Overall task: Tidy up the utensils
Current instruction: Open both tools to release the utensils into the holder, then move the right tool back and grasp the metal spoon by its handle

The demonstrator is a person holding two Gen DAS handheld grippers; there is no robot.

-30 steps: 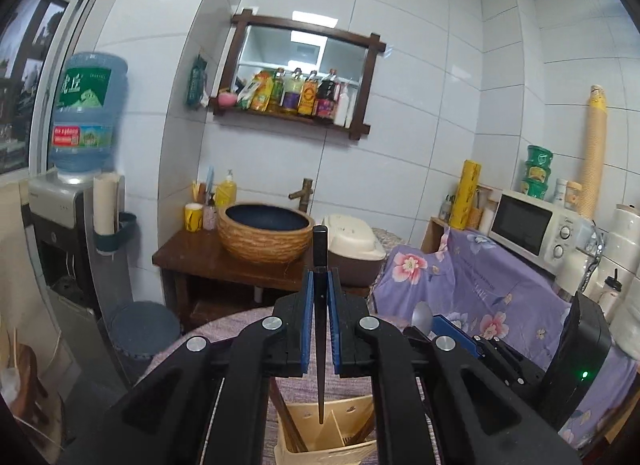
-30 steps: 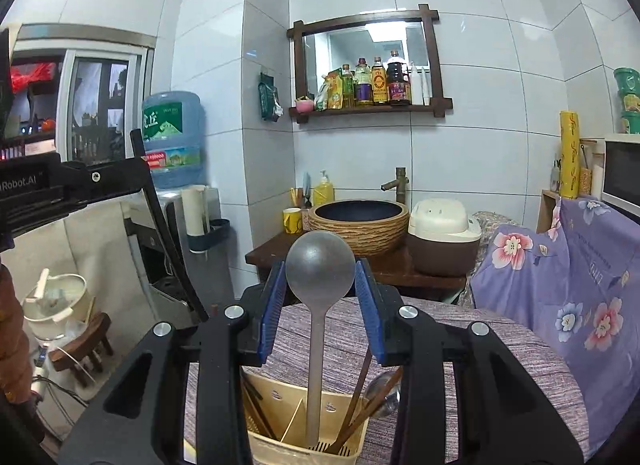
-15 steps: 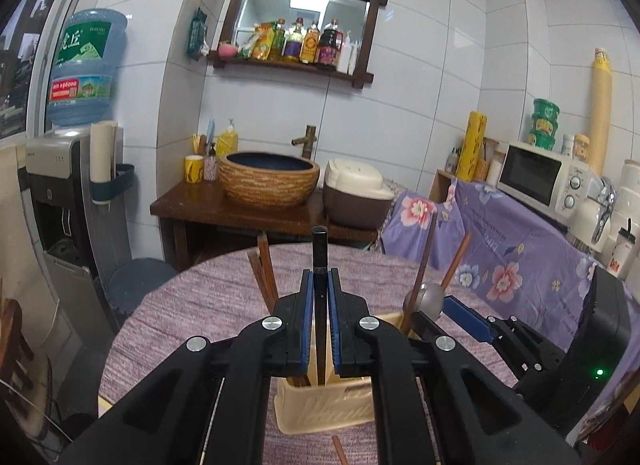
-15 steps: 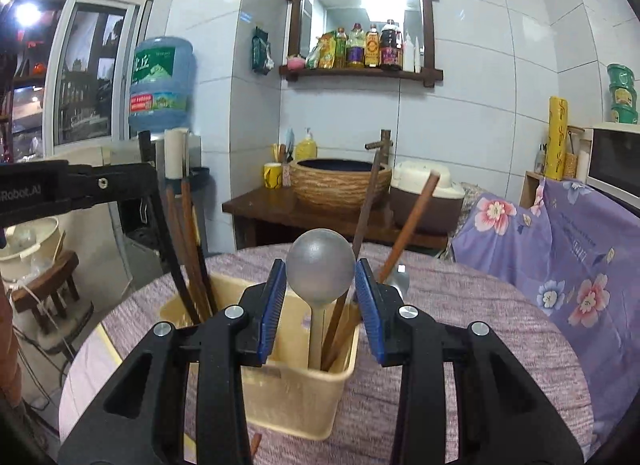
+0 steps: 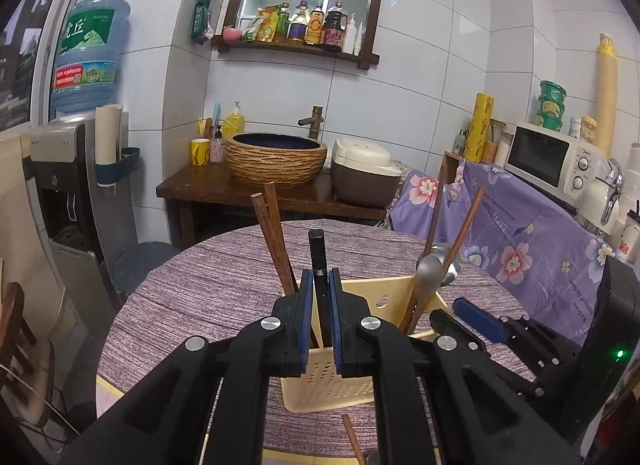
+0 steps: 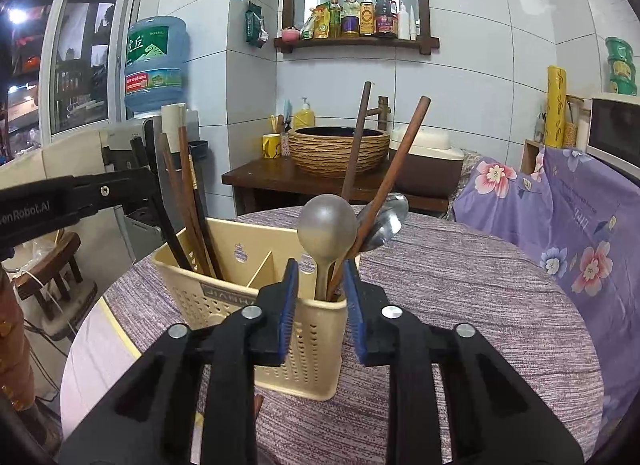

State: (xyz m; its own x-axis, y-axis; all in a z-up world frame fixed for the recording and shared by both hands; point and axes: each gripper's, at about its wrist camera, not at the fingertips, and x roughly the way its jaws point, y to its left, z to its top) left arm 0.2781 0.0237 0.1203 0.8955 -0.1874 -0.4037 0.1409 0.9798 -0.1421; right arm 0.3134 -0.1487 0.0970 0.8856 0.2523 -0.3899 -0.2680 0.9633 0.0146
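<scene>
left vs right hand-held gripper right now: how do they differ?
The left hand-held gripper has its pads pressed on a black chopstick; the right hand-held gripper stands open, touching nothing. The left one is over the left compartment of the yellow holder, the right one by the right compartment, a gray spoon standing between its pads. Both have black bodies with blue pads.

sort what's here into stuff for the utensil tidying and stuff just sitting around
Job:
- utensil caddy
- grey spoon
- black-handled utensil
- brown chopsticks
- left claw
- right claw

Lying about:
- microwave
- rice cooker
- water jug
- basin
</scene>
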